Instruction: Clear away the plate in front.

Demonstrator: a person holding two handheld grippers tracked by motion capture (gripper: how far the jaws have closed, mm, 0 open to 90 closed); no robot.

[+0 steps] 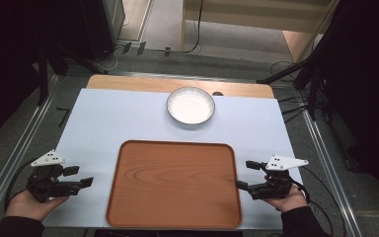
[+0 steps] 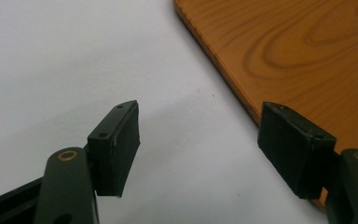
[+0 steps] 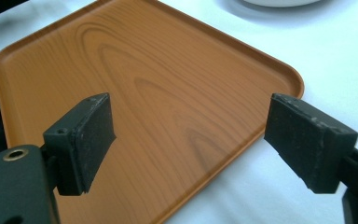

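Note:
A brown wood-grain tray lies near the front of the white table cover, with nothing on it. A white round bowl stands behind it. My left gripper sits left of the tray, open, jaws pointing right with nothing between them. In the left gripper view the left gripper is over the white cover beside the tray's edge. My right gripper is at the tray's right edge, open and holding nothing. The right gripper view has the right gripper over the tray, with the bowl's rim at the top.
The white cover lies on a wooden table whose far edge is bare. Metal rails run along both sides. Black stands and cables sit on the floor behind and to the right.

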